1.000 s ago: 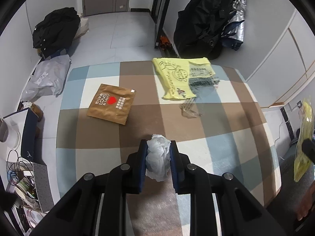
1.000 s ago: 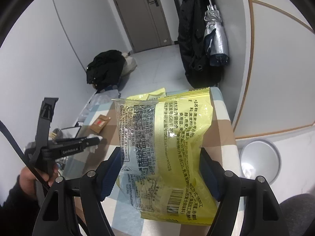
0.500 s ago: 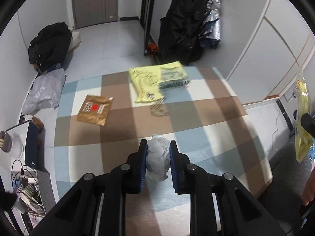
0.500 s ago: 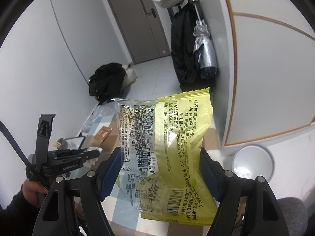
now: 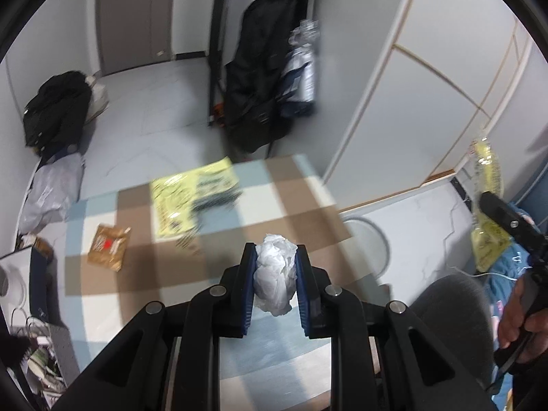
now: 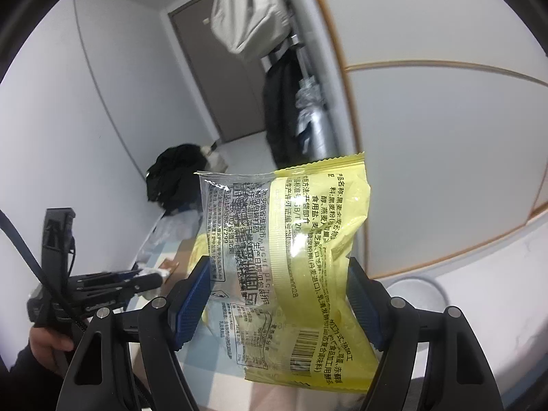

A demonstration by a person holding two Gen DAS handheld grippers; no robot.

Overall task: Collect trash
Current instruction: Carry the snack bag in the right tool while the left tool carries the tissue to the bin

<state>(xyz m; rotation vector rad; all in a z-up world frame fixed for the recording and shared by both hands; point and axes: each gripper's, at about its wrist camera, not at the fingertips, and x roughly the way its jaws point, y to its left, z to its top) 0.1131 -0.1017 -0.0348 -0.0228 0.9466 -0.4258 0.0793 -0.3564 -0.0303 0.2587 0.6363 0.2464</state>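
My left gripper [image 5: 275,281] is shut on a crumpled white tissue [image 5: 275,279], held above the checked tablecloth [image 5: 191,267]. My right gripper [image 6: 279,294] is shut on a yellow and clear snack bag [image 6: 291,253], its blue pads pressing the bag's two edges; the bag stands upright and fills the middle of the right wrist view. From the left wrist view that bag [image 5: 486,205] hangs at the far right. A second yellow bag [image 5: 195,198] and a brown sachet [image 5: 108,246] lie on the cloth. A round white bin [image 5: 370,239] stands on the floor beyond the table's right edge.
A dark coat [image 5: 263,82] and a folded umbrella [image 5: 301,72] hang by the white cabinet [image 5: 411,109]. Black clothing [image 5: 54,106] and a grey plastic bag [image 5: 51,195] lie on the floor at left. A person's hand [image 5: 520,322] grips the right tool. The bin [image 6: 414,294] shows lower right.
Both grippers have risen and swung to the right with their loads. The table has dropped lower in both views, and the white bin has come into the left wrist view.
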